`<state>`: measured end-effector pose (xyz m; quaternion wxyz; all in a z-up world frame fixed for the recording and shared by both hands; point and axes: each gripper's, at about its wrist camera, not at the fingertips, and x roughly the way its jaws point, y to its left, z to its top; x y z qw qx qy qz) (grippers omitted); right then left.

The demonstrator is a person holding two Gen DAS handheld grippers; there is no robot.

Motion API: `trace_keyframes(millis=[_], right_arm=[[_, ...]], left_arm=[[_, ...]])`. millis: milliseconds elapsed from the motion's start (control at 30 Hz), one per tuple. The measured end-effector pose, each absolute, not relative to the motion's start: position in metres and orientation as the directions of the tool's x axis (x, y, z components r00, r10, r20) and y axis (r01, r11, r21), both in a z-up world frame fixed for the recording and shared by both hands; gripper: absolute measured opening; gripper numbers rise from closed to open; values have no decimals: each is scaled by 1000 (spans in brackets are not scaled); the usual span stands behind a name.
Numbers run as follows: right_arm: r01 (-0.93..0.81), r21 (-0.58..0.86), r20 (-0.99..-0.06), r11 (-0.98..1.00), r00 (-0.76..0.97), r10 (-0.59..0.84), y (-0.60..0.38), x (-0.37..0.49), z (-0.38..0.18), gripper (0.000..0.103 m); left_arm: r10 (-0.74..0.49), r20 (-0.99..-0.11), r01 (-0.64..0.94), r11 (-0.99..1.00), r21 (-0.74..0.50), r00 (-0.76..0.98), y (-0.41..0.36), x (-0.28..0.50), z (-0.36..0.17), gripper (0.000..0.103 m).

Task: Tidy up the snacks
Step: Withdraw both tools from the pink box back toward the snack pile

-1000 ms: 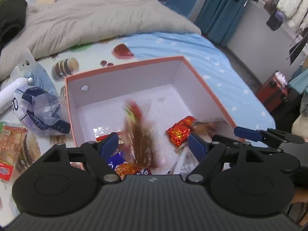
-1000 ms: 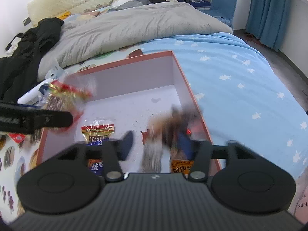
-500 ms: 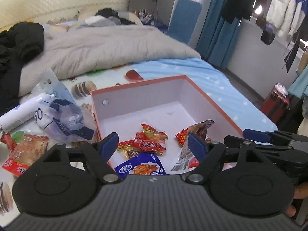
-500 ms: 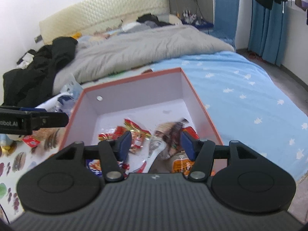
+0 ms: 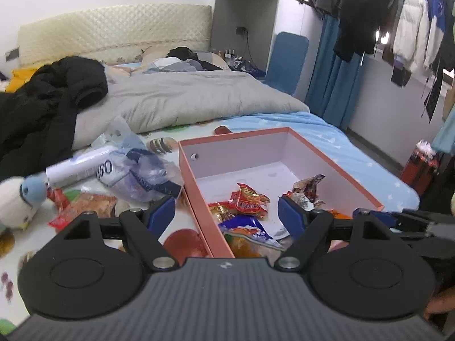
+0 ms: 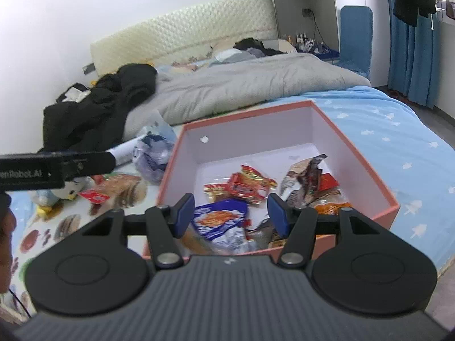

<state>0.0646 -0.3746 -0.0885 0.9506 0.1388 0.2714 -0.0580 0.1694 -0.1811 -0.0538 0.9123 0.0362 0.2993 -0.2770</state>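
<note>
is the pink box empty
No, the pink box holds several snack packets, among them a blue packet and red ones.

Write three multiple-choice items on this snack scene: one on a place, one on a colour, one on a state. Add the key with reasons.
1. Where does the blue snack packet lie?
A. in the box
B. on the grey quilt
C. on the floor

2. What colour is the outside of the box?
A. green
B. salmon pink
C. black

3. How do the jaws of the right gripper stand?
A. shut on a packet
B. apart, holding nothing
C. shut on the box wall

Key: 1 A, it rests on the box floor; 2 B, its rim and outer wall are pink; 3 B, nothing sits between the pads.
</note>
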Motion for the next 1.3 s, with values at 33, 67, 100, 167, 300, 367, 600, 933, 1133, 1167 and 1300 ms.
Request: trace_keyframes(millis=[33, 67, 100, 167, 300, 367, 600, 933, 1133, 1167, 1300], right_arm=[[178, 236, -523, 955, 852, -29, -369, 61, -87, 59], [167, 237, -515, 957, 857, -22, -363, 58, -87, 59], [150, 229, -508, 962, 861, -13, -357, 55, -85, 59], [106, 198, -493, 974, 870, 6, -343, 48, -84, 60], [86, 197, -485, 977, 875, 21, -327, 37, -84, 60], [82, 202, -475, 976, 879, 25, -321, 31, -84, 60], [41, 207, -466, 978, 883, 61, -295, 15, -89, 63], [-59, 234, -474, 970, 865, 167, -242, 1, -111, 64], [-122, 238, -493, 964, 840, 228, -218, 6, -119, 63], [-126, 231, -498, 965, 836, 229, -215, 8, -120, 63], [-145, 223, -524, 964, 816, 244, -197, 16, -128, 63]], left_arm=[[-485, -569, 517, 848, -119, 664, -176, 167, -55, 83], [-485, -565, 509, 851, -130, 667, -170, 164, -55, 83], [-489, -554, 510, 850, -129, 674, -165, 160, -55, 83], [-472, -544, 498, 860, -112, 693, -157, 151, -55, 83], [-454, -538, 477, 872, -107, 710, -138, 137, -56, 83], [-440, -538, 459, 882, -108, 719, -126, 128, -56, 83], [-396, -539, 411, 906, -99, 743, -82, 103, -70, 83], [-297, -599, 283, 952, -120, 743, -14, 84, -103, 83], [-271, -608, 228, 962, -150, 746, 18, 80, -118, 83], [-267, -612, 217, 964, -156, 744, 21, 81, -121, 83], [-243, -621, 179, 970, -165, 745, 41, 92, -135, 83]])
